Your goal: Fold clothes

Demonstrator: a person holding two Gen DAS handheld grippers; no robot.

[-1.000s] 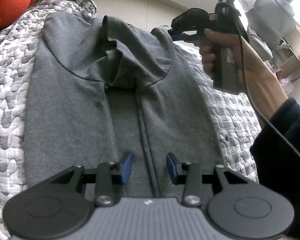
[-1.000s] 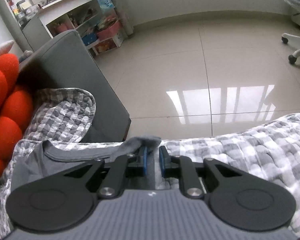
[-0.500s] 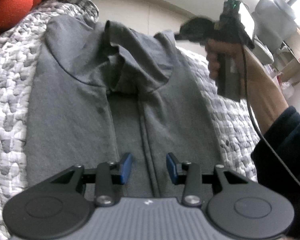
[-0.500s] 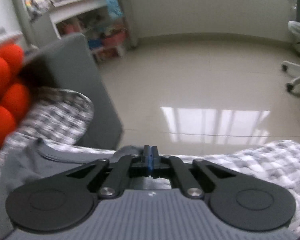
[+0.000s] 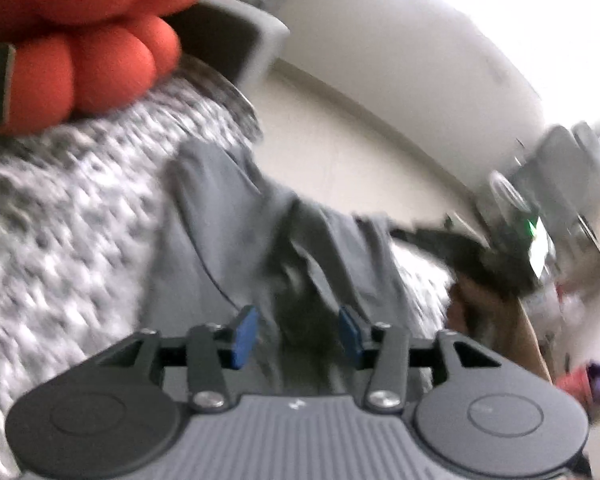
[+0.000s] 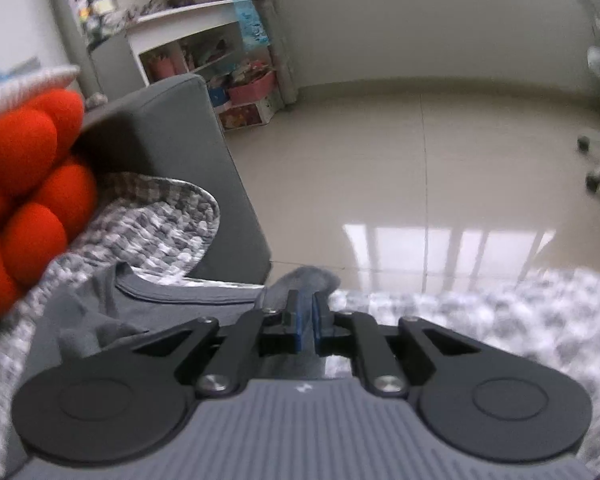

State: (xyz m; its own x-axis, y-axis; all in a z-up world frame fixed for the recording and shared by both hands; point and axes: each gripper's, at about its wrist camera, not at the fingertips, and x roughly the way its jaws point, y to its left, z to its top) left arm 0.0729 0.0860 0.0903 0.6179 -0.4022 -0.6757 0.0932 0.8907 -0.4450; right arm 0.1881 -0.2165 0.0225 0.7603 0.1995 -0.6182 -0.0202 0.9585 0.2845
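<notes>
On the quilted bed cover (image 6: 500,320), the right gripper (image 6: 305,316) pinches a far corner of the grey shirt (image 5: 228,248); the left gripper (image 5: 296,334), fingers apart, hovers near the collar. A fold seems underway; next likely needs a second grip.

The garment (image 5: 236,248) is plain dark grey. The blanket (image 6: 500,316) under it is checked grey and white. The cushion (image 6: 28,184) is bright orange-red. Both tongs, left (image 5: 296,336) and right (image 6: 305,316), are black with blue pads. The floor (image 6: 420,168) is glossy beige tile.
</notes>
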